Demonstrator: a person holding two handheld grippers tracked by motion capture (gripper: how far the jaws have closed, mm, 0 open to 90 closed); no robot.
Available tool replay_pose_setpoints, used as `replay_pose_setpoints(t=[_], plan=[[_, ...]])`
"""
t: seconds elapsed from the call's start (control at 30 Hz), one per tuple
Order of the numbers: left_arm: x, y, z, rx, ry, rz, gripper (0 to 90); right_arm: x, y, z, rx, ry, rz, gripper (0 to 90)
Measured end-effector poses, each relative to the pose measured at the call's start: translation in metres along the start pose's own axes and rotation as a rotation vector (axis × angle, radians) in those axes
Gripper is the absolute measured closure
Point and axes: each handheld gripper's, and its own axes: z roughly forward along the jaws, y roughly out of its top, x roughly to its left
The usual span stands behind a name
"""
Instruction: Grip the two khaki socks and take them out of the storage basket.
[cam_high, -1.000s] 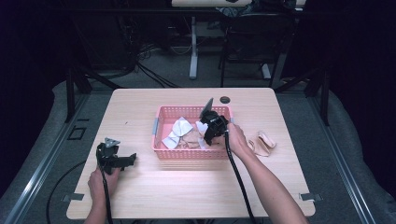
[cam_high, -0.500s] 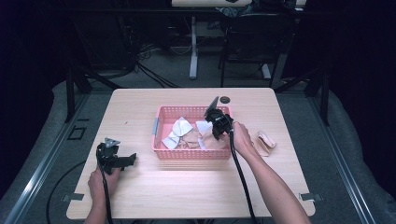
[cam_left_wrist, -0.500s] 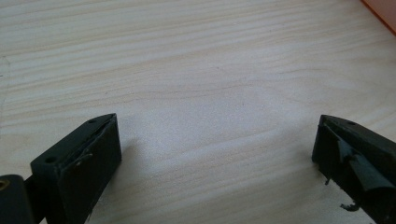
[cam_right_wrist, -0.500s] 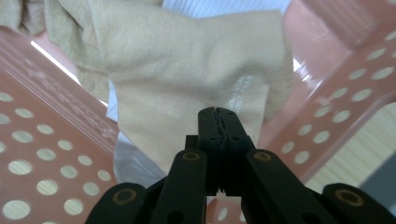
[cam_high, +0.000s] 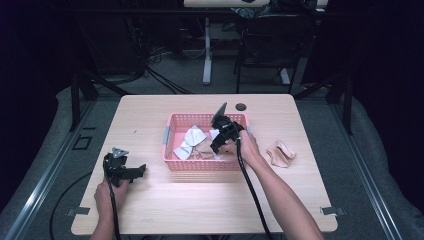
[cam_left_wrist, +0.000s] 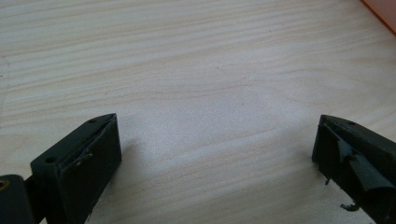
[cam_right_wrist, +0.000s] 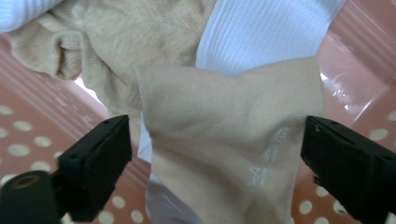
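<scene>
- High view: my right tool (cam_high: 218, 145) is down in the pink basket (cam_high: 172, 125) on the counter (cam_high: 150, 195), over a heap of white socks (cam_high: 192, 137) and tan socks (cam_high: 202, 149). Its tips are hidden by the tool body.
- One tan sock pair (cam_high: 281, 153) lies on the counter right of the basket, apart from it.
- My left tool (cam_high: 134, 172) rests low over bare counter left of the basket.
- Left gripper view: jaws spread wide, nothing between, only wood; basket corner (cam_left_wrist: 380, 14) cut off at top right.
- Right gripper view: jaws just been opening, now spread; tan sock (cam_right_wrist: 224, 140) lies between, pads clear of it. White ribbed sock (cam_right_wrist: 261, 32) behind, basket floor (cam_right_wrist: 18, 140) dotted.
</scene>
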Motion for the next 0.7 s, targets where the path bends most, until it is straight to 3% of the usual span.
replay_pose_setpoints(t=[0.03, 0.07, 0.17, 0.53, 0.7], plan=[[0.0, 0.0, 0.0, 0.0, 0.0, 0.0, 1.2, 0.001, 0.001, 0.003, 0.003, -0.027, 0.002, 19.2], [0.0, 0.0, 0.0, 0.0, 0.0, 0.0, 1.2, 0.001, 0.001, 0.003, 0.003, -0.027, 0.002, 19.2], [0.0, 0.0, 0.0, 0.0, 0.0, 0.0, 1.2, -0.001, 0.001, 0.001, 0.006, -0.038, 0.009, 33.7], [0.0, 0.0, 0.0, 0.002, -0.001, 0.006, 1.1, -0.017, -0.01, -0.008, 0.014, -0.023, 0.017, 77.9], [0.0, 0.0, 0.0, 0.002, -0.001, 0.006, 1.1, -0.022, -0.013, -0.015, -0.007, -0.029, 0.017, 81.8]])
